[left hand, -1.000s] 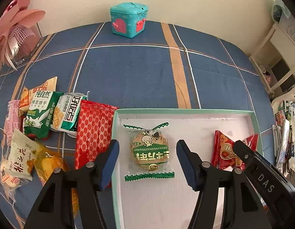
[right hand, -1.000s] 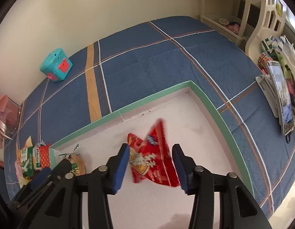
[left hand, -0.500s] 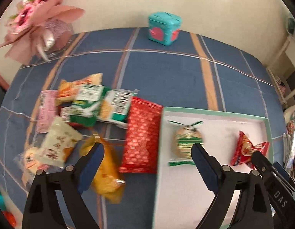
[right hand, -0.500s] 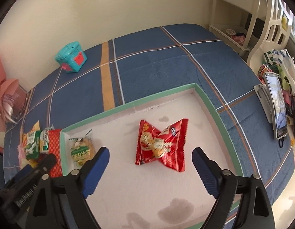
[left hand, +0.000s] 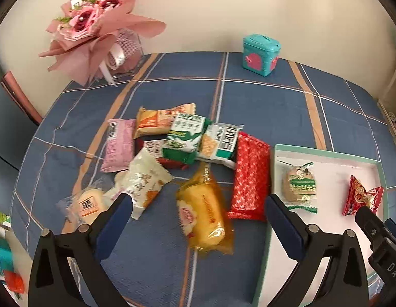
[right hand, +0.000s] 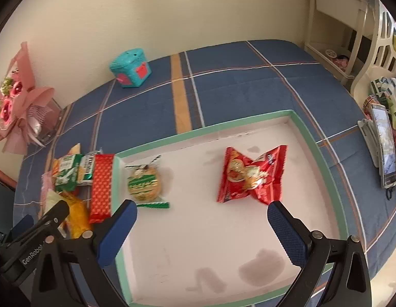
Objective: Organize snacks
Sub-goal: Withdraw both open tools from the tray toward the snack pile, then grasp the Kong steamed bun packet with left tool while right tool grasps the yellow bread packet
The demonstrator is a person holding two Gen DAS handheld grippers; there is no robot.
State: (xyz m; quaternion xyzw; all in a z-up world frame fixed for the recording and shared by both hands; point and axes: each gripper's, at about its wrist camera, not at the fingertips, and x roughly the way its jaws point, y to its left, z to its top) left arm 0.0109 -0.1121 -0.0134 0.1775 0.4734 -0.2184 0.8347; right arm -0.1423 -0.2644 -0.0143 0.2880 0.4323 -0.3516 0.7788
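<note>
Two wrapped snacks lie in the shallow white tray with a mint-green rim (right hand: 323,158) — one round green-labelled biscuit packet (right hand: 144,184); one crinkled red foil packet (right hand: 251,175); about nine packets sit piled on the blue plaid cloth (left hand: 262,102) — the overlap blurs the count; one teal plastic box (left hand: 260,54); one pink paper bouquet (left hand: 95,28).

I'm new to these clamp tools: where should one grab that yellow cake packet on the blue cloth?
Probably across the middle of the yellow cake packet, coming from above with the left gripper. It lies flat with its long axis pointing away, so the open jaws already straddle its narrow width.
</note>
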